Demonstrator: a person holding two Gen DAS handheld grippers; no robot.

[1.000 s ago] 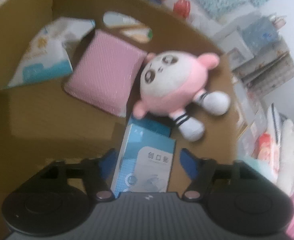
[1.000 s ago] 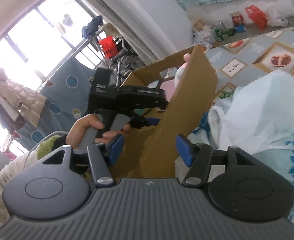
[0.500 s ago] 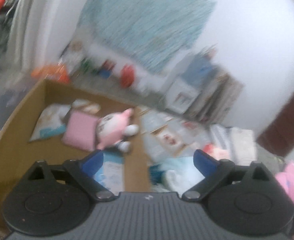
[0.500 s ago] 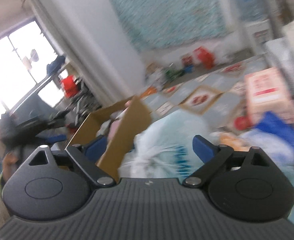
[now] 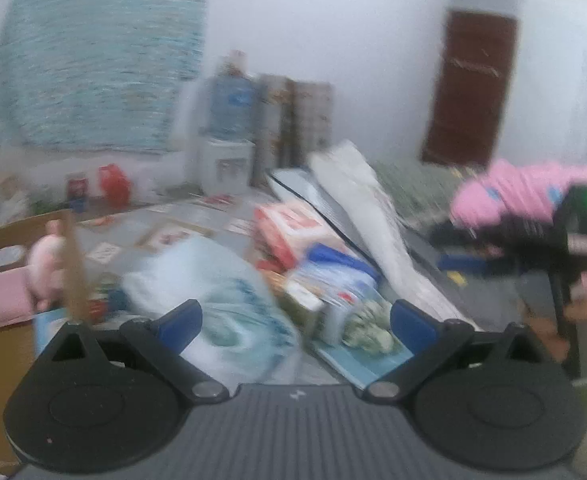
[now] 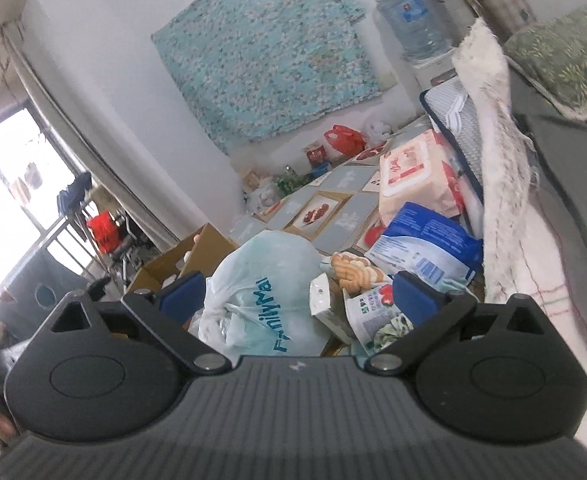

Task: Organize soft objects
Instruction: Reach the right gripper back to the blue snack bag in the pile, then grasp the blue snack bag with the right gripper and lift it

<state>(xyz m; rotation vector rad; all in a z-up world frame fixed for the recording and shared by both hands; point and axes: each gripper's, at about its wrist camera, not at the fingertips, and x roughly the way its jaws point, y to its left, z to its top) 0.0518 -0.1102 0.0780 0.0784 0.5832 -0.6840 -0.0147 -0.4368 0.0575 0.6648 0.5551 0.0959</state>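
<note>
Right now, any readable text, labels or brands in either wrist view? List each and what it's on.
"FamilyMa": teal print running sideways on the pale green plastic bag; the rest is cut off by the edge of the bag.
Pink and white soft pack: red script logo, too blurred to read.
Blue and white soft pack: fine print and barcode, too small.
Big clear water bottle: blue label, unreadable.
Left wrist view: all motion-blurred, nothing legible.

A crowded heap blocks the way ahead: a pale plastic bag [image 6: 265, 280], a blue packet [image 6: 425, 248] and a pink wipes pack [image 6: 413, 180] lie touching each other. On the right a white rug [image 6: 493, 168] stands like a wall (almost upright). The tiled floor [image 6: 333, 204] behind the heap is free, and the cardboard box [image 6: 197, 248] on the left is open on top.
</note>
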